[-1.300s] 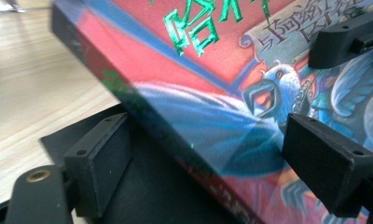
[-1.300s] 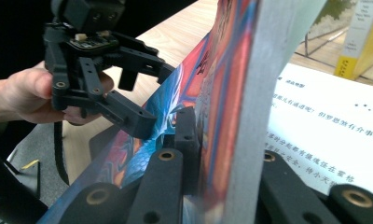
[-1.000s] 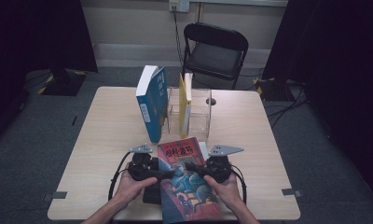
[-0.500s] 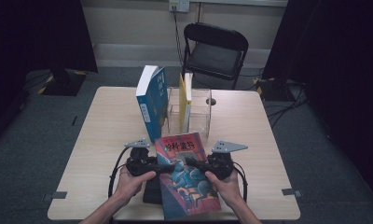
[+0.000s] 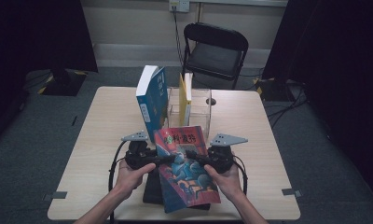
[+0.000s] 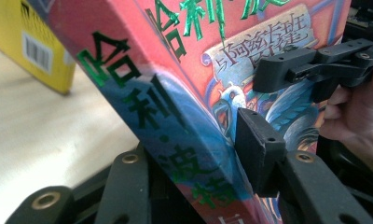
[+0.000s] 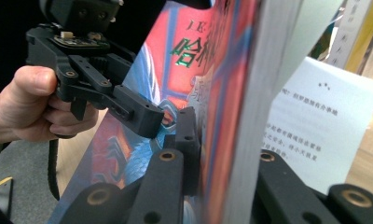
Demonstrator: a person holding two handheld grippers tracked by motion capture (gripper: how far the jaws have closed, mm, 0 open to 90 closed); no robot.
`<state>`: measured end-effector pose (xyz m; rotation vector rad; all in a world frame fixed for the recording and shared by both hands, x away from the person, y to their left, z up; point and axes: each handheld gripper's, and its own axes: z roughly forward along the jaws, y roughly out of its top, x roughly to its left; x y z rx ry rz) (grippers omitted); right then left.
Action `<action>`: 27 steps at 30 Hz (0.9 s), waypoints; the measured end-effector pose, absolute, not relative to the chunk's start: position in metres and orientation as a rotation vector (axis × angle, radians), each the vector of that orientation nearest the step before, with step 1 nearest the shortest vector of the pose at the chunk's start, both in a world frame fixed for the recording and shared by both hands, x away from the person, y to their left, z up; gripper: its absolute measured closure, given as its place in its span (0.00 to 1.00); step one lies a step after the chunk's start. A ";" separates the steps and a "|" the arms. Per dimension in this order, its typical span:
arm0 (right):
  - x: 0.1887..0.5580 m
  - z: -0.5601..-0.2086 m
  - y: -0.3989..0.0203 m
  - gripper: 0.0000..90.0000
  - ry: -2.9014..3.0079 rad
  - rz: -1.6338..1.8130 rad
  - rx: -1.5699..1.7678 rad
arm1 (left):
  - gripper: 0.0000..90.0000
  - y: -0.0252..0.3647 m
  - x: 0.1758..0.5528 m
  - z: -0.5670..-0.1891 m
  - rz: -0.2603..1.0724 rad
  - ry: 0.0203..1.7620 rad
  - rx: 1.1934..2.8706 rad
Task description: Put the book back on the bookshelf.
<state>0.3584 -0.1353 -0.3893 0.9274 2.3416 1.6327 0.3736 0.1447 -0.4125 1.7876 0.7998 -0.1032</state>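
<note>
Red book [image 5: 187, 170] at the table's [image 5: 105, 140] 6 o'clock edge, near end tilted up. Right gripper [image 5: 198, 157] clamps its fore-edge; left gripper [image 5: 162, 158], jaws just closing, pinches the spine, so both sides share the weight. Clear stand [image 5: 201, 105] at 12 o'clock holds a yellow book [image 5: 184, 95] upright, likely the destination.

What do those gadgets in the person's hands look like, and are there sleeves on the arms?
Both the left gripper and right gripper are matte black plastic with two flat-padded jaws, brass-coloured rivets, a grey three-cornered plate on top and a trailing black cable. The forearms are bare, no sleeves.
</note>
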 end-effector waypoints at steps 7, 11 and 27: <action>0.358 -0.378 -0.139 0.91 2.301 1.636 0.939 | 0.68 0.138 0.373 -0.394 -0.021 0.770 1.812; 0.358 -0.370 -0.139 0.92 2.266 1.650 0.923 | 0.71 0.138 0.373 -0.383 0.031 0.750 1.803; 0.330 -0.361 -0.145 0.85 2.164 1.741 0.849 | 0.78 0.137 0.342 -0.368 0.166 0.601 1.722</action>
